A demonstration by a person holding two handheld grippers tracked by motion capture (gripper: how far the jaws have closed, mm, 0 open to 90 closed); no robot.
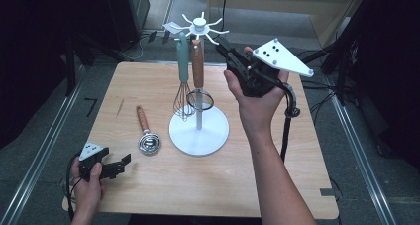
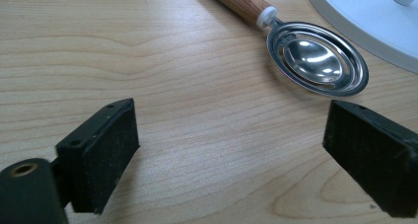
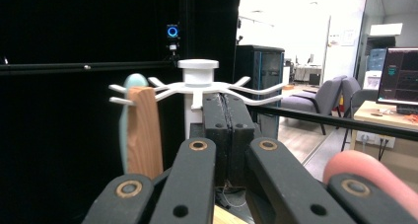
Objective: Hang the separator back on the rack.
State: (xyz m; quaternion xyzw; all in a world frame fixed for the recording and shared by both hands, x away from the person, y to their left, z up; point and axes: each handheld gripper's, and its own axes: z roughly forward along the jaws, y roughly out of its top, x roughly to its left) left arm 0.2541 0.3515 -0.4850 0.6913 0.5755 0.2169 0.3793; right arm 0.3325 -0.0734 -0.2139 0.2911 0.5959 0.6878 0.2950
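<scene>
White utensil stand (image 1: pixel 199 128) mid-table (image 1: pixel 208 185), base cut off in left gripper view. Right gripper (image 1: pixel 224 45) raised by its top hooks, fingers shut, empty. Left gripper (image 1: pixel 124 161) low near wood-handled steel strainer spoon (image 1: pixel 147 136), fingers wide, empty.

I see a gray floor (image 1: pixel 44 150) all around the wooden surface (image 1: pixel 208 185). Behind the surface it is dark, with gray chairs (image 3: pixel 320 98) off to one side.

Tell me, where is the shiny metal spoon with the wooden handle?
In the high view, the wooden-handled metal spoon lies flat on the table's left half, between the white stand's round base and the open left claw.
</scene>
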